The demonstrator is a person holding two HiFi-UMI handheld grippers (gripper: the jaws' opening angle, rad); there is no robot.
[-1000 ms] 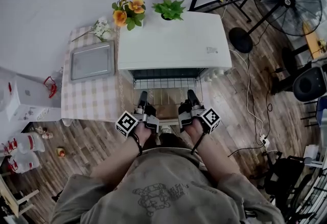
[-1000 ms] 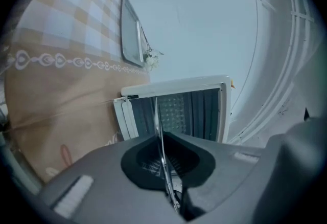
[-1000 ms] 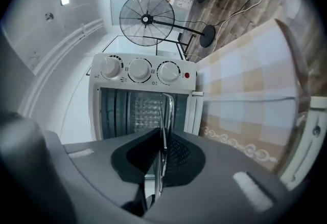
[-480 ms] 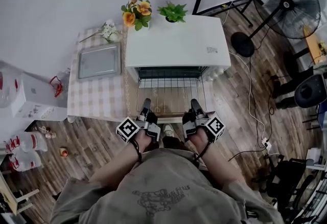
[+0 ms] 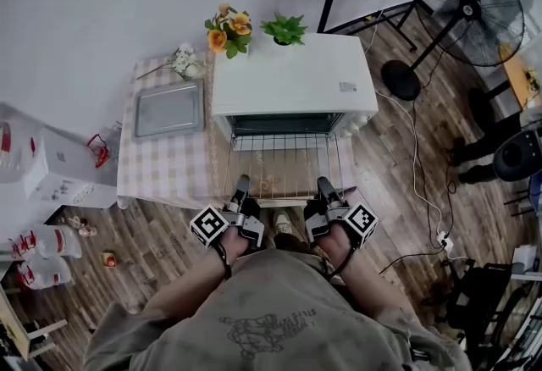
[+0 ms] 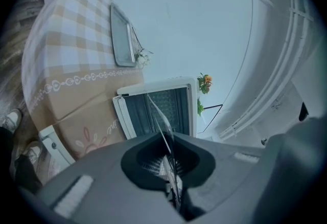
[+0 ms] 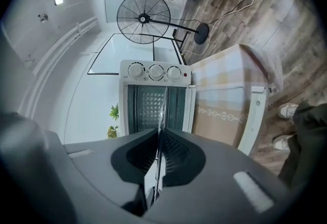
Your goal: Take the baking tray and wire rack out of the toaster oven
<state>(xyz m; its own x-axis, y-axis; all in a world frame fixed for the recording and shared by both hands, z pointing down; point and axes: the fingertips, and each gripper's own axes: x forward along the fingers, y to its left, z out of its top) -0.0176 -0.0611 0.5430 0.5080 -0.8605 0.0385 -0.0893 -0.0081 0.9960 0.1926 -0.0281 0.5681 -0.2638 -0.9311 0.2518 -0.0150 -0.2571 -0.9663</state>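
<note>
Head view, looking steeply down. The white box-shaped toaster oven [image 5: 292, 77] stands on a table under a beige-and-white checked cloth [image 5: 165, 166], its front open toward the person. The silver wire rack of thin metal bars [image 5: 284, 164] lies level in front of the oven, most of its length outside the cavity and its far edge at the open mouth. The left gripper [image 5: 242, 184] and the right gripper [image 5: 324, 183] each pinch the rack's near edge, one near each corner. In both gripper views the rack appears edge-on, with the dark jaws pressed together on it. The flat grey rectangular baking tray [image 5: 169, 108] lies on the cloth just beside the oven, apart from both grippers. Orange flowers [image 5: 229, 29] and a small green plant [image 5: 284, 26] stand behind the oven.
</note>
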